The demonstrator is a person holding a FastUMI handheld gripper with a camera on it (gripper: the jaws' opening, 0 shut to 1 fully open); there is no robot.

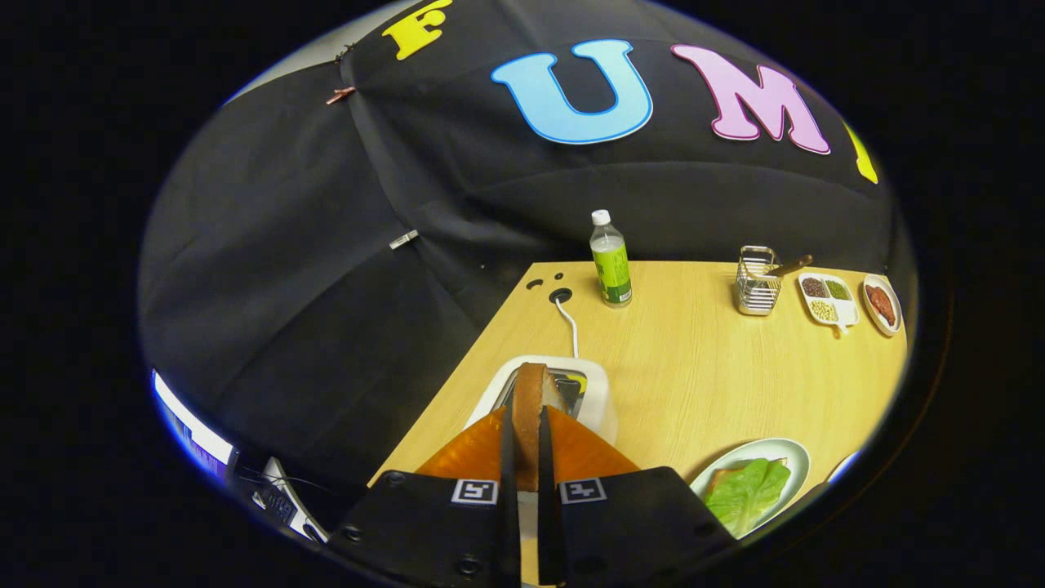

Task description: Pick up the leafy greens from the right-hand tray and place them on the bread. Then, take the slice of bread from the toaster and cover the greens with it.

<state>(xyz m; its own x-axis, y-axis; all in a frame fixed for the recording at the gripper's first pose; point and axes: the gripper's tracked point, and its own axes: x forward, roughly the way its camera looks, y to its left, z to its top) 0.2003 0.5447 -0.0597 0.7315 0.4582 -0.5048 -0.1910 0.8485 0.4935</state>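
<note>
My two fingers (526, 445) are pressed from either side onto a brown-crusted slice of bread (529, 400), which stands on edge between them, its rounded top rising just ahead of my tips. Directly behind and under the slice, at twelve o'clock from me, sits the white rectangular toaster (600, 392); a thin white cord (569, 322) runs from it away across the table to a round black hole (560, 295) in the top. All of it rests on a light wood-grain table (694, 367).

At about four o'clock from my fingers, close by, is a white oval plate (796, 457) carrying a second slice of bread (718, 478) with a bright green lettuce leaf (747, 494) lying on it, so the greens already sit on the bread.

Farther out, at about one o'clock, a clear plastic bottle with a white cap and green label (611, 261) stands upright. Beyond it toward two o'clock is a small metal wire basket (755, 282), then just beside that a white divided dish (829, 300) holding dark, green and pale grains, and last a small white oval dish (882, 304) with something reddish brown in it.
</note>
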